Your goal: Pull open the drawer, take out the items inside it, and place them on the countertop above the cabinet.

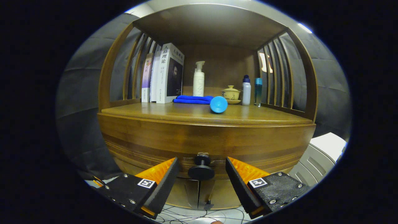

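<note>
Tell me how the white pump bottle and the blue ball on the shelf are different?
The pump bottle is white, tall and upright at the back; the blue ball is round, low and nearer the front edge. Both sit on the countertop, far beyond the open tongs, which flank the drawer knob.

Beyond the fingers, upright books (163, 74), a folded blue cloth (192, 99) and a white pump bottle (198, 79); a lidded teacup on its saucer (231, 93); a white bottle (246, 90) beside a teal bottle (258, 91).
</note>
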Demonstrator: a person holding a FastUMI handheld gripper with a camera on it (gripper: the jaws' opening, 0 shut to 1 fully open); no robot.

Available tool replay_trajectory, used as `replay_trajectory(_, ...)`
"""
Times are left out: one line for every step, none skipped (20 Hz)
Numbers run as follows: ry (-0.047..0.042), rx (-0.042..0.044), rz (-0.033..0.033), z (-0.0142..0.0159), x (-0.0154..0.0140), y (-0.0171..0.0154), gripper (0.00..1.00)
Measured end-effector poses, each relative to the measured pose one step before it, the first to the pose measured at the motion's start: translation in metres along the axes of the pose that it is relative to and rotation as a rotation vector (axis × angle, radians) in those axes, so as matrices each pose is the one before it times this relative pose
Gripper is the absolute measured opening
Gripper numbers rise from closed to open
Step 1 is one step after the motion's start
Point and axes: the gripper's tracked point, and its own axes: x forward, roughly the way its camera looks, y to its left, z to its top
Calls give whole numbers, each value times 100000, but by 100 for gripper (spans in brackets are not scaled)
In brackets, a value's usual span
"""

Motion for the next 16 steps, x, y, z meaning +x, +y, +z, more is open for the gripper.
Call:
replay_trajectory(377,2360,-168,446,-898,-270,94)
replay_trajectory(286,2243,215,461,-1092,-256,94)
replay_trajectory(-200,1901,709,529,-1160,-171,94)
replay_trajectory(-922,1198,550,669,-1260,-232,94)
replay_trajectory(-1647,-762,1057,789,-1129,-100,94)
replay_trajectory(-1986,-2648,314,989,-1089,-359,94)
replay_trajectory(-2519,-2469,-493,1115,-1184,-658,94)
replay_trajectory(-2838,-1156,506,1230,-1107,-296,94)
replay_trajectory(-3129,-150,503,1157,-1244,-34,94)
replay_trajectory(-3033,155,294,1266,-973,-259,94)
replay_trajectory(-2869,291,-3,877,-1113,-171,94)
replay_trajectory(-2517,377,-94,724,-1032,-239,94)
replay_trajectory(-2232,773,-525,361,-1024,-163,94)
replay_trajectory(-1620,847,-51,197,-836,-101,93)
replay_trajectory(-1142,297,224,-27,-700,32,93)
replay_trajectory(103,-549,-10,-319,-357,-101,93)
